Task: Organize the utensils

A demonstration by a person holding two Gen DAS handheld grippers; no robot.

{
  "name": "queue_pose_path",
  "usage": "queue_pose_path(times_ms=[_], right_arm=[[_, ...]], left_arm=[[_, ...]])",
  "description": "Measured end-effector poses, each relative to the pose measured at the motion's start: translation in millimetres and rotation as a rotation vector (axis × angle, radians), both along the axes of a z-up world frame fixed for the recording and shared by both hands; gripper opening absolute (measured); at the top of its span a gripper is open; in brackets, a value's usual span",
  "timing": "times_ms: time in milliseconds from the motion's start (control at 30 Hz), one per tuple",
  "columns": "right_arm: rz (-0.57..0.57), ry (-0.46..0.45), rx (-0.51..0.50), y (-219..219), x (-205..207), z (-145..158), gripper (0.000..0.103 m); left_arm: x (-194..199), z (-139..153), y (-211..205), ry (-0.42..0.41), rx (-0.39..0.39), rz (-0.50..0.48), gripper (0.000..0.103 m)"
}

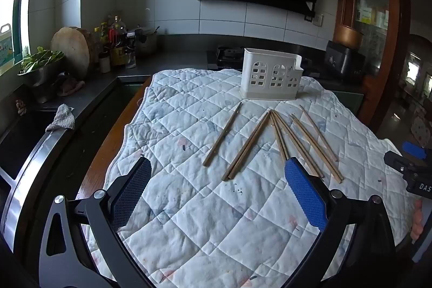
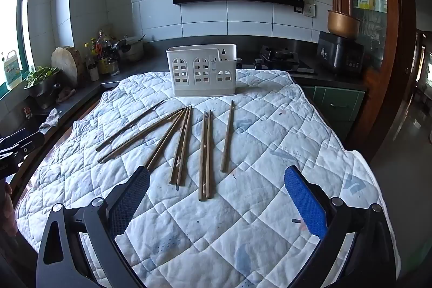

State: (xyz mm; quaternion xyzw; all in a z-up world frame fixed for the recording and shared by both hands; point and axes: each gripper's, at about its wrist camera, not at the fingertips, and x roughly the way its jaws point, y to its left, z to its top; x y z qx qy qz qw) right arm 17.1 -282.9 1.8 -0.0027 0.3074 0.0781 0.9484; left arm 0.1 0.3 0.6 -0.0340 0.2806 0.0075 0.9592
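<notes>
The chopsticks (image 2: 186,142) lay loose on the quilted cloth (image 2: 256,207), fanned out just in front of the white utensil holder (image 2: 202,69), which stood upright at the far end of the cloth. Some lay in pairs side by side; single sticks lay at either edge of the fan, well apart from the holder.

The left gripper (image 1: 218,166) and the right gripper (image 2: 217,174) both hovered on the near side of the chopsticks, away from the holder, each with jaws spread fully wide and nothing between them.

Handling assessment: the sticks appeared light, stiff and thin, probably wood or bamboo, and likely to roll or pivot in the pads (image 2: 305,203). A hold near mid-length, across the shaft, would probably limit swing. The soft cloth should yield under the fingertips, easing pickup of a flat-lying stick.
</notes>
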Motion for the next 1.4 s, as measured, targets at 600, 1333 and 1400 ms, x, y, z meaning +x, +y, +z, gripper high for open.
queue_pose_path(times_ms=[600,1333,1400], right_arm=[[0.009,-0.006,-0.004,1.3,-3.6,5.6,0.097],[0.024,-0.010,0.009,4.8,-3.1,3.2,0.097],[0.023,-0.012,0.007,4.8,-3.8,3.9,0.097]], left_arm=[[-1.2,-1.2,1.1,-0.004,-0.005,0.002,0.098],[1.3,-4.3,1.0,0.000,-0.024,-0.001,0.098],[1.4,-3.9,1.3,-0.002,-0.025,0.000,0.098]])
